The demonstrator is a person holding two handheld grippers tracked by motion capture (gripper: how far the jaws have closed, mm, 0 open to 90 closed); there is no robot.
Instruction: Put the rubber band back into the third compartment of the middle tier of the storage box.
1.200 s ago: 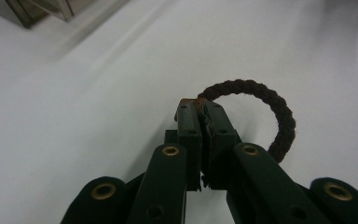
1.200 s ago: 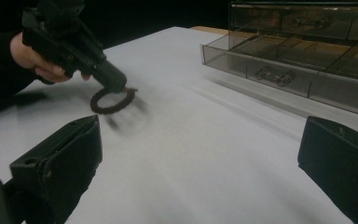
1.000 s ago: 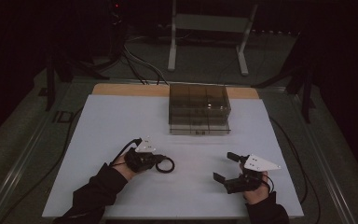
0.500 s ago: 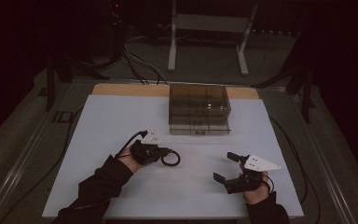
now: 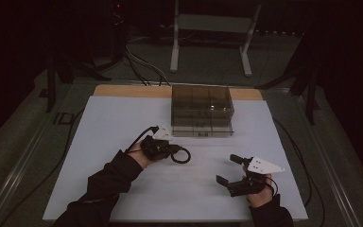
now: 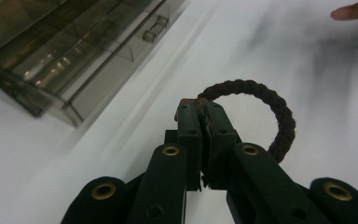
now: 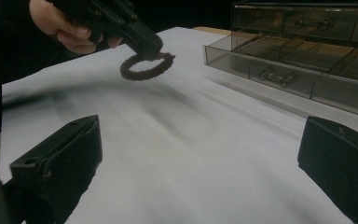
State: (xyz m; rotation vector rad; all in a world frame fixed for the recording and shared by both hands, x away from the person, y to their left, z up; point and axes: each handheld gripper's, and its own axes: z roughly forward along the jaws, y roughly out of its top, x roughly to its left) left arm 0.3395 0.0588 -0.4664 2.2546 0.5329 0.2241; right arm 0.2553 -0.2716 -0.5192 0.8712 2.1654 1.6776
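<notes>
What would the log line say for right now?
left gripper: shut on ring, off the table | right gripper: open, empty | drawer box: bottom drawer out

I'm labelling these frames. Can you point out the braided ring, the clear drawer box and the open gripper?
braided ring (image 6: 279, 116): left gripper view, its far right curve.
clear drawer box (image 5: 201, 101): high view, its top.
right gripper (image 5: 230, 169): high view, between its open jaws.

A white-topped table (image 5: 123, 123) carries a smoky clear drawer box (image 5: 202, 110) at its far edge.

A rough braided cloth ring (image 6: 265, 112), a glossy clear plastic drawer box (image 5: 202, 109), a matt white table (image 5: 123, 123).
</notes>
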